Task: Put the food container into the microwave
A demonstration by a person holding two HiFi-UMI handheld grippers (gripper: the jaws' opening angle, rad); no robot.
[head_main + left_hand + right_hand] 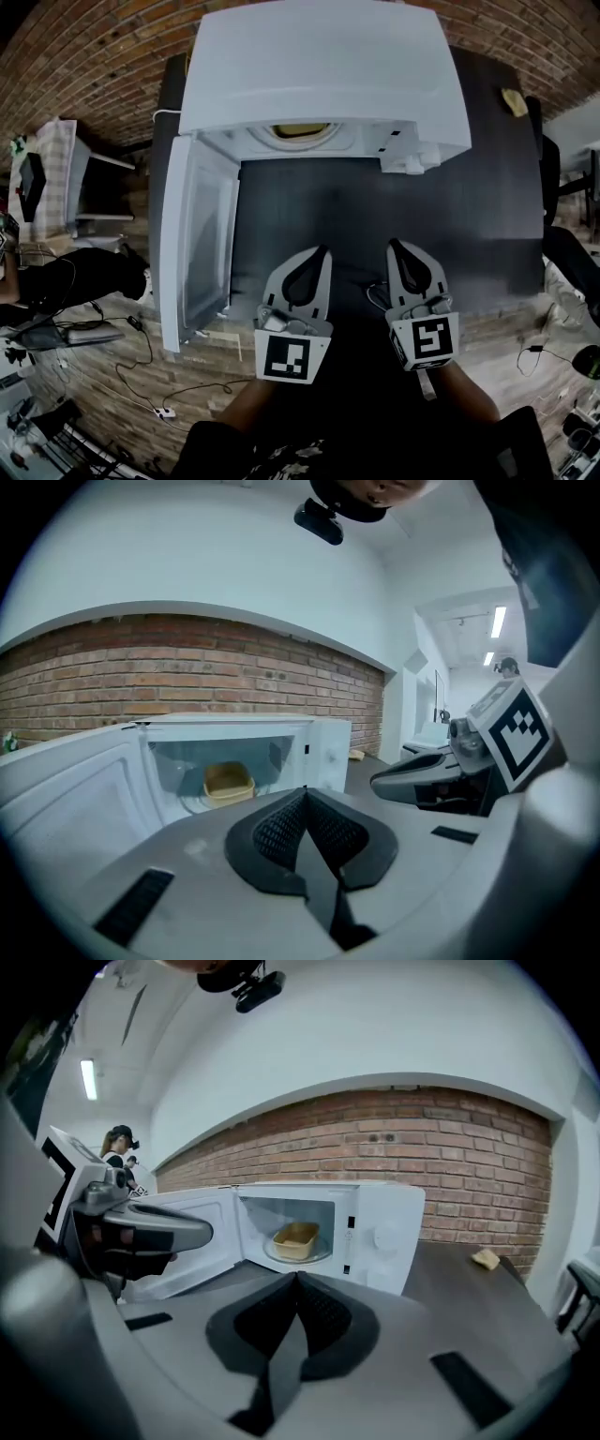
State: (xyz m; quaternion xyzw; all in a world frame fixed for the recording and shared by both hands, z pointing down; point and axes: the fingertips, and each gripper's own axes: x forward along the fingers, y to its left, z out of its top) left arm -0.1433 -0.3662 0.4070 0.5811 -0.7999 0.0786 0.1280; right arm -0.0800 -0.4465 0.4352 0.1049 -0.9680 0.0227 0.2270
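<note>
The small yellow plastic food container (295,1239) sits inside the open white microwave (319,66). It looks light, stiff, perhaps slippery; its rim seems the best hold. The left gripper (322,253) and the right gripper (394,246) are fully closed, holding nothing.

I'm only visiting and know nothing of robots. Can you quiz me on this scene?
1. True or false: the microwave door stands open.
2. Fill in: the left tongs and right tongs are both ___, holding nothing.
3. Where is the yellow container? A in the left tongs; B inside the microwave; C on top of the microwave.
Key: 1 true; 2 shut; 3 B.
</note>
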